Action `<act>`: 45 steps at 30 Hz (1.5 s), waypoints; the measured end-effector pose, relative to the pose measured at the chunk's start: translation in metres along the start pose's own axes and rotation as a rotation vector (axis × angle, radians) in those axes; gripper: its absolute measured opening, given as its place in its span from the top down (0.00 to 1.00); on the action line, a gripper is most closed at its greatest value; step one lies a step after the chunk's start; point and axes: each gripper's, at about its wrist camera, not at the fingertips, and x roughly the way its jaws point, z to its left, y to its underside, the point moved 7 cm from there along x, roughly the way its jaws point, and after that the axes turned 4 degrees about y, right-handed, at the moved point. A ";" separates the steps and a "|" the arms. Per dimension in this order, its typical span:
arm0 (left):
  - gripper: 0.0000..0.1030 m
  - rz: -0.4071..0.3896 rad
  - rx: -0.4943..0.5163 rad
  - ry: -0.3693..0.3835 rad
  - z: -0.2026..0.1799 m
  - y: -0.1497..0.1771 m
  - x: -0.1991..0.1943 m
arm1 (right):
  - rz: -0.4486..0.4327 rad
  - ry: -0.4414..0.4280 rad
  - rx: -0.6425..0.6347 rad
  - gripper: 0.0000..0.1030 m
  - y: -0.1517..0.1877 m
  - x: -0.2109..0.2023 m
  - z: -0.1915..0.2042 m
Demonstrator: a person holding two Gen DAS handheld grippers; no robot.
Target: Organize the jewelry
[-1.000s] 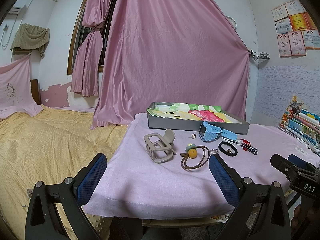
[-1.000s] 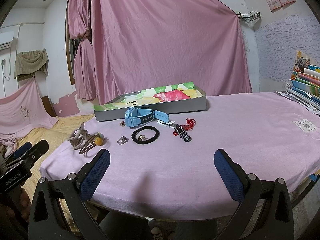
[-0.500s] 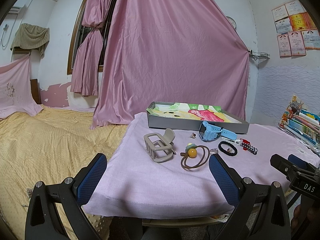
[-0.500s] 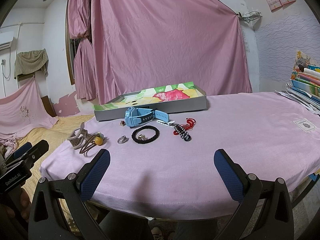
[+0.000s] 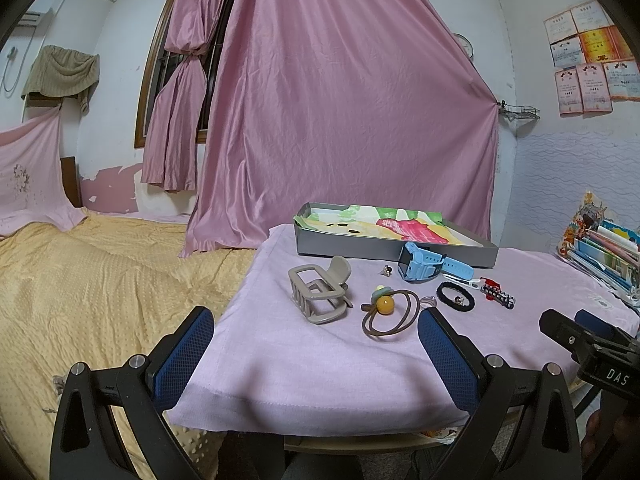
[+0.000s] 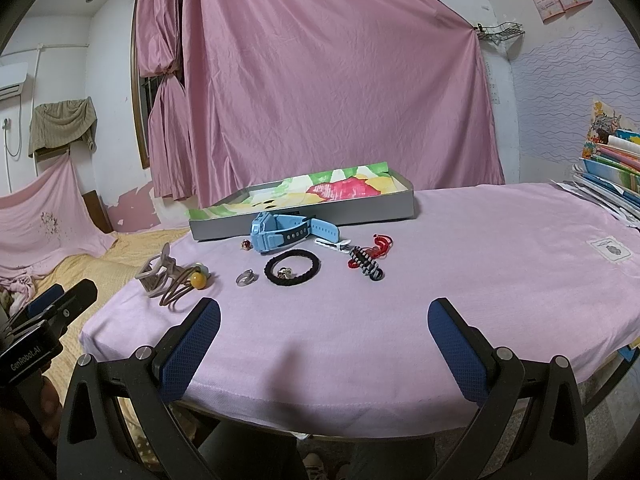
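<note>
Jewelry lies on a pink-clothed table (image 5: pixel 304 364) in front of a grey tray (image 5: pixel 360 246) with a colourful lining. There is a beige claw clip (image 5: pixel 318 290), a brown hair tie with a yellow bead (image 5: pixel 386 306), a blue watch (image 5: pixel 428 266), a black band (image 5: pixel 455 295), a small ring (image 6: pixel 245 278), a tiny stud (image 6: pixel 245 244), a white clip (image 6: pixel 332 245) and a red-and-striped clip (image 6: pixel 366 260). My left gripper (image 5: pixel 316 340) is open and empty at the table's near left edge. My right gripper (image 6: pixel 324 334) is open and empty at the near edge.
A bed with a yellow cover (image 5: pixel 92 276) lies left of the table. A stack of books (image 6: pixel 612 172) stands at the table's right end. A pink curtain (image 5: pixel 340 120) hangs behind the tray.
</note>
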 end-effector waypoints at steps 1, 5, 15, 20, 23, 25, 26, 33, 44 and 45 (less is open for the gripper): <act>0.01 0.000 0.000 0.000 0.000 0.000 0.000 | 0.000 0.000 0.000 0.01 0.000 0.000 0.000; 0.01 0.000 -0.002 0.000 0.000 0.000 0.000 | 0.001 0.001 0.000 0.01 0.000 0.001 0.000; 0.01 0.026 -0.030 0.012 0.008 0.001 0.004 | -0.002 -0.004 -0.022 0.01 -0.001 0.000 0.007; 0.01 0.068 -0.045 0.009 0.022 -0.005 0.019 | -0.004 -0.027 -0.008 0.01 -0.016 0.009 0.010; 0.01 0.089 -0.071 0.013 0.029 -0.007 0.029 | -0.010 -0.052 0.001 0.01 -0.025 0.015 0.015; 0.01 0.102 -0.091 0.024 0.033 -0.009 0.034 | -0.005 -0.058 0.001 0.01 -0.028 0.020 0.017; 0.01 0.110 -0.101 0.032 0.034 -0.009 0.037 | 0.000 -0.062 -0.003 0.01 -0.029 0.023 0.018; 0.01 0.139 -0.095 0.063 0.029 -0.018 0.060 | 0.034 -0.103 -0.033 0.14 -0.036 0.043 0.028; 0.14 0.248 -0.103 0.117 0.013 -0.019 0.101 | 0.173 -0.131 -0.015 0.57 -0.038 0.085 0.029; 0.15 0.260 -0.104 0.118 0.012 -0.018 0.105 | 0.197 -0.128 -0.010 0.60 -0.037 0.091 0.027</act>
